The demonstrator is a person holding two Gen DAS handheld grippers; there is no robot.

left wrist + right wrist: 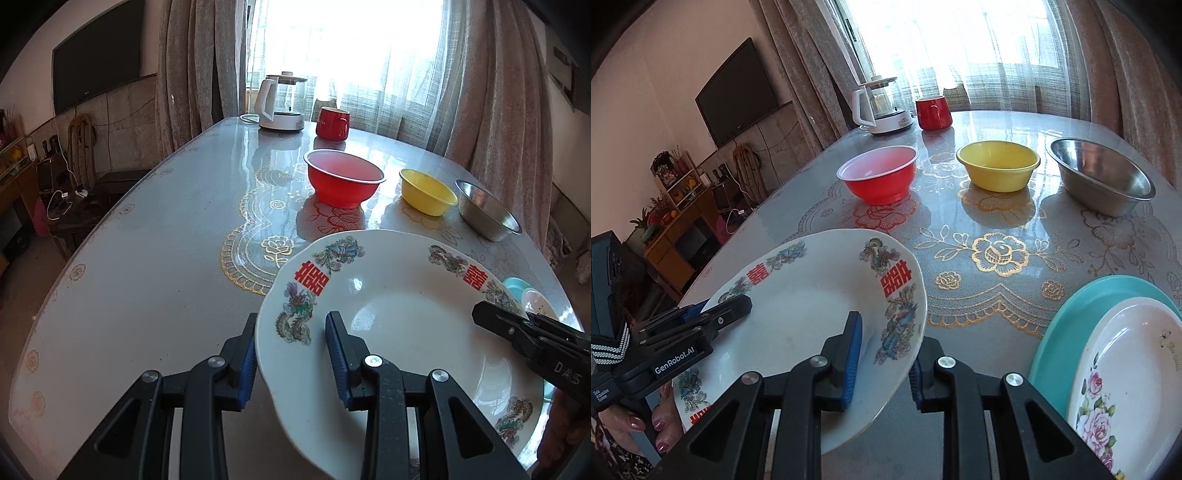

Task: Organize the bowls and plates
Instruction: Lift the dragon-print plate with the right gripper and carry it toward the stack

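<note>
"GenRobot.AI" is printed on the left tool (pixel 713 314), "DAS" on the right tool (pixel 491 317). Each tool grips one side of the white porcelain plate (pixel 399 325) (scalloped rim, red double-happiness characters, dragon and phoenix motifs), tilted above the glossy lace-patterned bench (pixel 147 277). Beyond the plate stand a red plastic bowl (pixel 345 181), a yellow bowl (pixel 428 192) and a steel bowl (pixel 487 210). Right of the plate, a floral plate (pixel 1126 369) lies on a teal plate (pixel 1082 314), both cut off.
</note>
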